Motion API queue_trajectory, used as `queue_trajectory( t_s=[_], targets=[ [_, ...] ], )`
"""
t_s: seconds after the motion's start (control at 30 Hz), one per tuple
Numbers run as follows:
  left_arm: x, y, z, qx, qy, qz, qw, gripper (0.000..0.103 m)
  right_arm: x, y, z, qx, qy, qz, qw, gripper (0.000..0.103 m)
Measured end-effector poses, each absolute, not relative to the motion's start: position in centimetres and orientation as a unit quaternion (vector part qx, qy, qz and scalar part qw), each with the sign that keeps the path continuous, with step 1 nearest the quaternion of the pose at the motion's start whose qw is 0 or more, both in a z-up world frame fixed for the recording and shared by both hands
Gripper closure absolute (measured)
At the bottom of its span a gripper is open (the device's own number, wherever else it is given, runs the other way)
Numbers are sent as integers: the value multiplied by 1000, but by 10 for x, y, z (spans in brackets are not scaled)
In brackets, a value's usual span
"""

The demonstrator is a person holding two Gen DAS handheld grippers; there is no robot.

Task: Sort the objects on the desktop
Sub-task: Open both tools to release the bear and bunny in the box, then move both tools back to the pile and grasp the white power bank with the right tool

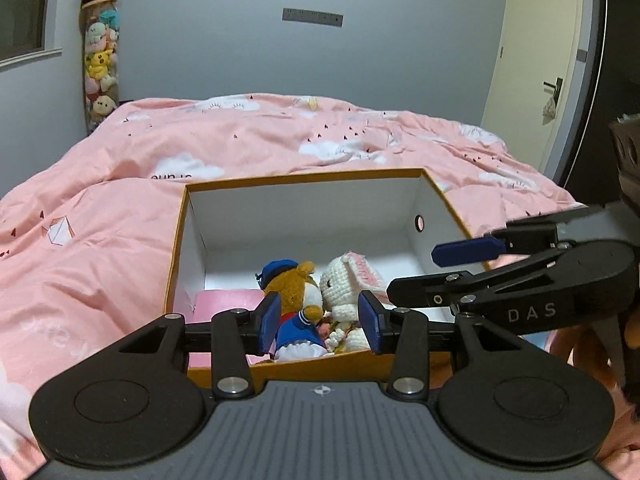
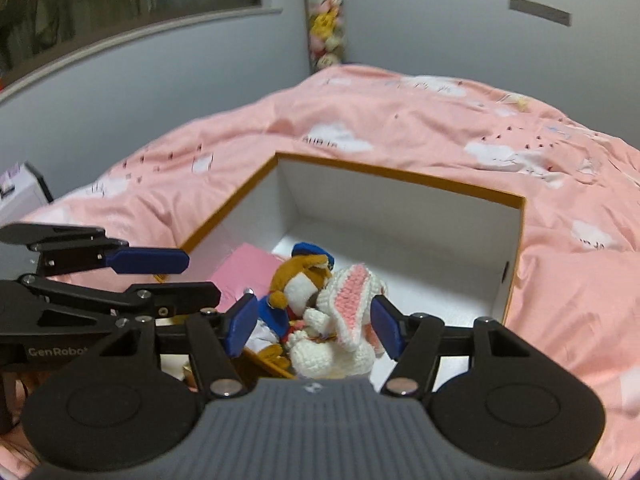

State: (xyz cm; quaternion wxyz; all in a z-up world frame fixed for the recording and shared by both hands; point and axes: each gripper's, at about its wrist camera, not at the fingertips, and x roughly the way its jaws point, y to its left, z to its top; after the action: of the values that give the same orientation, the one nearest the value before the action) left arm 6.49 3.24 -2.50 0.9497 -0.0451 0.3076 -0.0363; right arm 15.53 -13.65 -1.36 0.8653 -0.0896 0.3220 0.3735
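Observation:
An orange box [image 1: 304,176] with a white inside lies open on the bed; it also shows in the right wrist view [image 2: 400,176]. In its near end sit a brown plush in a blue sailor suit [image 1: 294,308] [image 2: 298,296], a white crocheted rabbit with pink ears [image 1: 344,300] [image 2: 348,320] and a flat pink item [image 1: 228,302] [image 2: 248,268]. My left gripper [image 1: 320,326] is open above the box's near edge, its fingers either side of the two toys. My right gripper [image 2: 316,328] is open and empty over the same toys.
A pink quilt with white clouds [image 1: 120,216] covers the bed around the box. A hanging column of plush toys [image 1: 100,52] is on the grey wall. A door [image 1: 536,60] stands at the right. A white device [image 2: 20,192] sits at the left.

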Motion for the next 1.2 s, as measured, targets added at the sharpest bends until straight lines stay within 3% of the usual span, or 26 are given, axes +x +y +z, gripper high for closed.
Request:
queue_trajectory(
  t_s=[0.3, 0.6, 0.9, 1.2],
  targets=[
    [42, 24, -29, -39, 334, -63, 940, 53, 122, -147, -28, -51, 322, 336, 884, 40],
    [12, 37, -27, -28, 394, -110, 912, 50, 102, -142, -53, -47, 388, 327, 860, 39],
    [1, 27, -31, 78, 426, -85, 897, 45, 97, -140, -68, -60, 428, 320, 843, 39],
    [18, 57, -46, -47, 497, -27, 866, 45, 96, -136, -71, -66, 436, 329, 835, 39]
  ],
)
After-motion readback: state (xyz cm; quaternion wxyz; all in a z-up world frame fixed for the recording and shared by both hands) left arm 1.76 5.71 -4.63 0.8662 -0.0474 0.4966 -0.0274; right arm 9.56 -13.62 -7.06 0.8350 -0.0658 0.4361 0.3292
